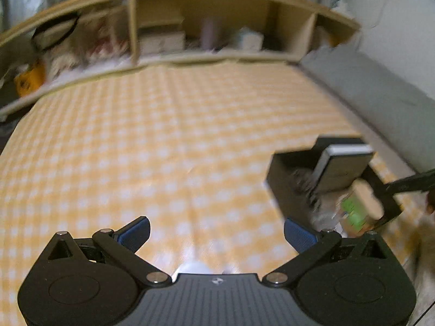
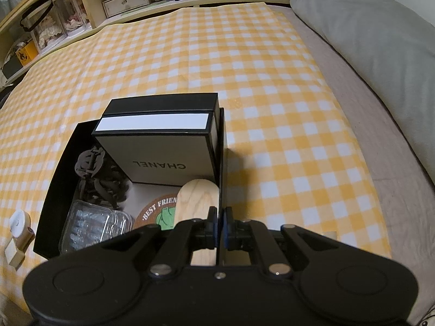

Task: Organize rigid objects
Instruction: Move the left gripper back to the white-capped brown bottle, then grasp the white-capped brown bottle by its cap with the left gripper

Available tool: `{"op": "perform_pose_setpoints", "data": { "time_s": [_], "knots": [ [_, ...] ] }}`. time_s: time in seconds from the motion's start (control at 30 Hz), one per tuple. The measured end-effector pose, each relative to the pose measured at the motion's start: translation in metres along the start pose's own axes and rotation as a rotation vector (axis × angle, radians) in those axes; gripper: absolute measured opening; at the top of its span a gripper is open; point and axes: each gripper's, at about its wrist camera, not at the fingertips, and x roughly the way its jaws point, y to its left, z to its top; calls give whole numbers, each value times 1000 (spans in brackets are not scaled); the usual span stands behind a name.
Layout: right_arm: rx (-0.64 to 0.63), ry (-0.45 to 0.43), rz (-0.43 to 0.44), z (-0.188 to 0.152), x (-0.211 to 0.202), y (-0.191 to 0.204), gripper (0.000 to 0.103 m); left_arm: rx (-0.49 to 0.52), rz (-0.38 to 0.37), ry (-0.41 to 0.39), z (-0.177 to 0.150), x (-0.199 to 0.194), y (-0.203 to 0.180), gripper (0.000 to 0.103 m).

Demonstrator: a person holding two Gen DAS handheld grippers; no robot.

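A black open box (image 2: 58, 168) stands on the yellow checked cloth. It holds a cream Chanel box (image 2: 160, 154), dark hair clips (image 2: 95, 174), a clear plastic case (image 2: 92, 228), a round "Best Friend" coaster (image 2: 157, 214) and a wooden paddle (image 2: 195, 203). My right gripper (image 2: 220, 225) is shut on the black box's right wall. My left gripper (image 1: 214, 233) is open and empty above the cloth, left of the black box (image 1: 282, 179). The Chanel box (image 1: 339, 168) shows there too.
A small white and cream device (image 2: 19, 231) lies on the cloth left of the box. A wooden shelf (image 2: 89, 5) with boxes and trinkets runs along the far edge. A grey pillow (image 2: 367, 32) lies at the right.
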Motion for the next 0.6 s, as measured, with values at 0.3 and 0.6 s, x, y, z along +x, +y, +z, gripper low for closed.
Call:
{"op": "perform_pose_setpoints", "data": {
  "time_s": [0.3,0.6],
  "knots": [
    [-3,0,-1,0,0,0,5,-26,-22,228,-39,25,14,89],
    [-9,7,-4,-2,2,-1,5,105,1,394,-61,60,-1,59]
  ]
}}
